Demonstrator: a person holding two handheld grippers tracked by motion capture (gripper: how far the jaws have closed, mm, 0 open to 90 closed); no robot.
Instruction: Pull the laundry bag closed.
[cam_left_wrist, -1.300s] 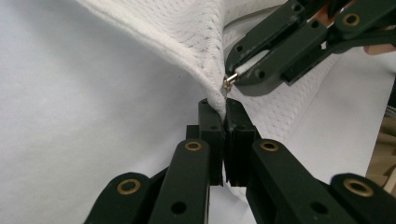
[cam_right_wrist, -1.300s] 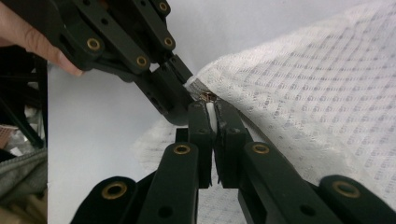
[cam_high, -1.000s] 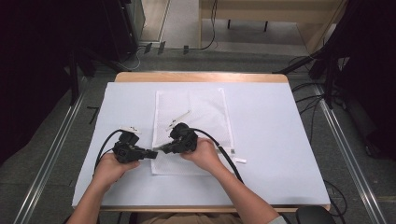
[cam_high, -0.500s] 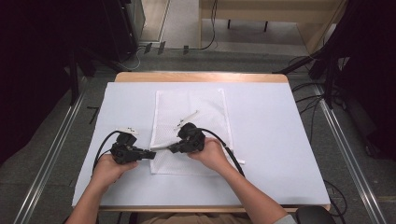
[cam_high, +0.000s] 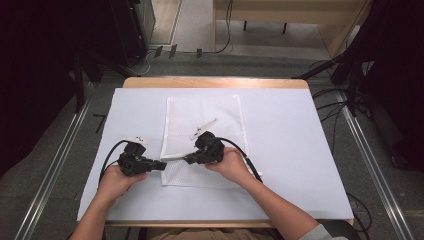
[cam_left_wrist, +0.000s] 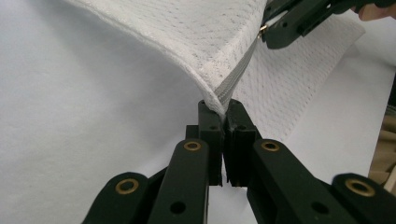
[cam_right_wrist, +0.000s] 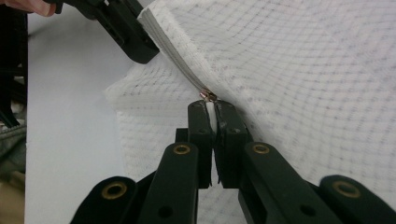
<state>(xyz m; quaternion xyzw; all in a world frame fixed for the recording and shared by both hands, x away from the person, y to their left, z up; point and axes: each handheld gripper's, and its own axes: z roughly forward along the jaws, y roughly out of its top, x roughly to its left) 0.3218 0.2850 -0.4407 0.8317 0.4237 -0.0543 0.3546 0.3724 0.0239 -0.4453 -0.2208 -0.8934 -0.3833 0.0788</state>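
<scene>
cloth: white textured cloth (cam_high: 205, 135) is lying on the pale table (cam_high: 300, 150), its near left edge being lifted
left gripper (cam_high: 161, 165): jaws are pinching the cloth's folded edge
right gripper (cam_high: 189, 160): jaws are clamping the same edge, just beside the left gripper

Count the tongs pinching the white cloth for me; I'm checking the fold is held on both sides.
2. The left tongs grip the white cloth at its lifted left edge; the right tongs clamp the same raised edge just right of them.
</scene>
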